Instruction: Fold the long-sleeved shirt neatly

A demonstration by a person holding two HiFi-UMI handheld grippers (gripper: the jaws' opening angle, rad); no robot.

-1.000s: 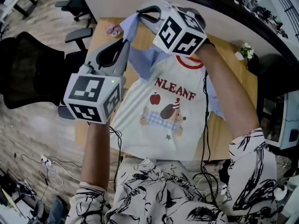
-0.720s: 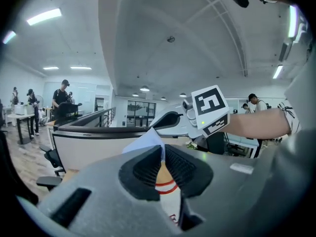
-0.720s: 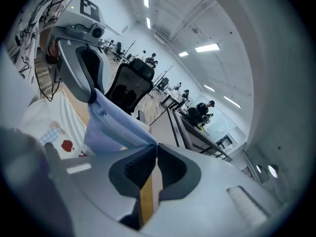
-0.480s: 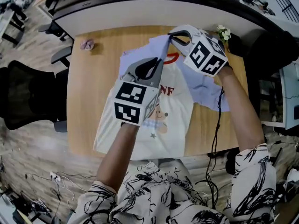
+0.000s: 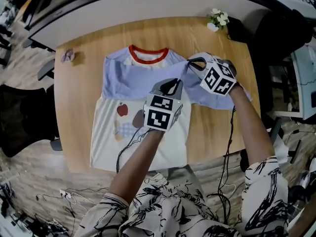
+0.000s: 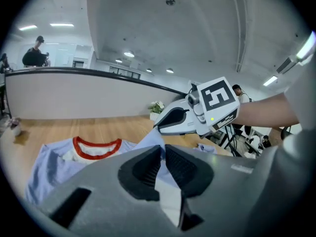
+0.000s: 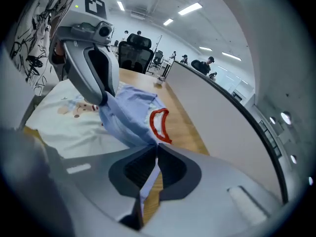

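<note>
Shirt has dropped from the air flat onto the table. Left tongs and right tongs pinch its blue sleeve tight, ready to fold.

Grey left gripper, grey right gripper, black-and-white marker cubes, black cables, white black-scribbled sleeves

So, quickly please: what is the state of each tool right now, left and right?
Left tool: closed, pinching blue cloth of the shirt.
Right tool: closed, pinching blue cloth of the same shirt.
</note>
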